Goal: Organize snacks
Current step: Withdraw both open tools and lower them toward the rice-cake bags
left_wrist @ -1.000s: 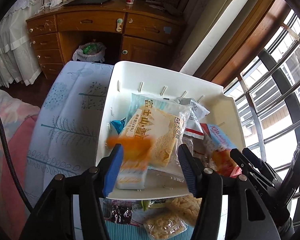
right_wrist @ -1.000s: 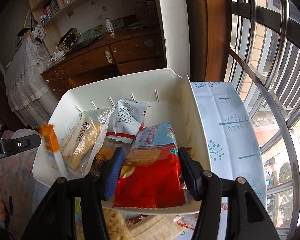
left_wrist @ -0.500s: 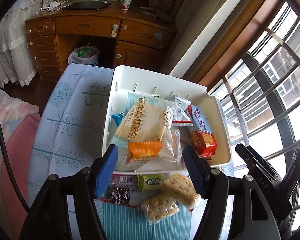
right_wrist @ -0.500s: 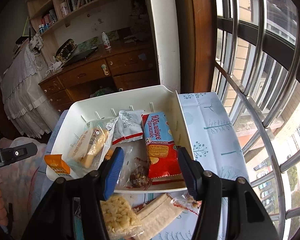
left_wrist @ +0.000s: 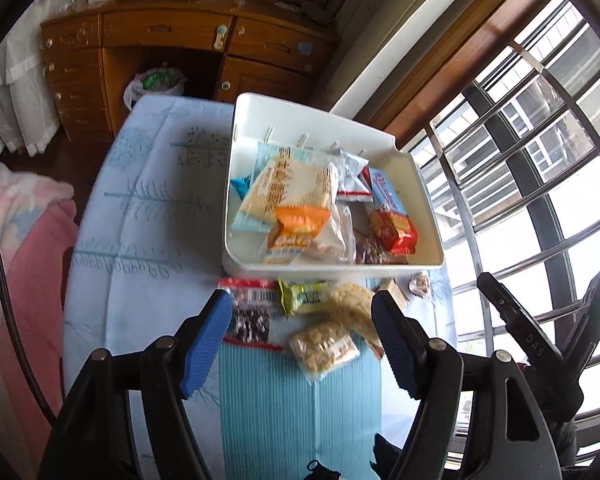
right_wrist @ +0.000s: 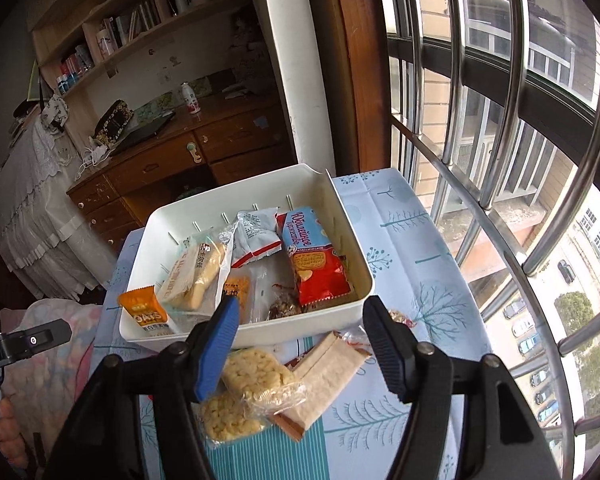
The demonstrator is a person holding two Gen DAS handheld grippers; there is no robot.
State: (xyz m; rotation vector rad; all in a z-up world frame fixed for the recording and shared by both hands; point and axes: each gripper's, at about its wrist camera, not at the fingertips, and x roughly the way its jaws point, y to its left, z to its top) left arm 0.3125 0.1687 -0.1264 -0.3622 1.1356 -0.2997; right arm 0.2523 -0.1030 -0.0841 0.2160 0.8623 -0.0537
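Note:
A white bin [left_wrist: 426, 200] [right_wrist: 340, 216] on the blue tablecloth holds several snack packets: an orange oats packet [left_wrist: 298, 226] [right_wrist: 144, 312], a large cream wafer pack [left_wrist: 290, 188] [right_wrist: 194, 274], and a red and blue biscuit pack [left_wrist: 392, 216] [right_wrist: 314, 260]. In front of the bin lie loose snacks: puffed rice cakes [left_wrist: 324, 346] [right_wrist: 256, 376], a green packet [left_wrist: 306, 298], a dark packet with a red label [left_wrist: 250, 312] and a long wafer pack [right_wrist: 328, 372]. My left gripper [left_wrist: 302, 340] is open and empty above the loose snacks. My right gripper [right_wrist: 302, 340] is open and empty too.
A wooden desk [left_wrist: 180, 40] [right_wrist: 172, 156] with drawers stands beyond the table. A window with metal bars [left_wrist: 540, 160] [right_wrist: 500, 160] runs along the right. A pink blanket [left_wrist: 24, 240] lies left of the table. A bin bag [left_wrist: 156, 84] sits under the desk.
The orange oats packet dropped from my left gripper into the bin. Both grippers pulled back and up from the bin, so the loose snacks in front came into view.

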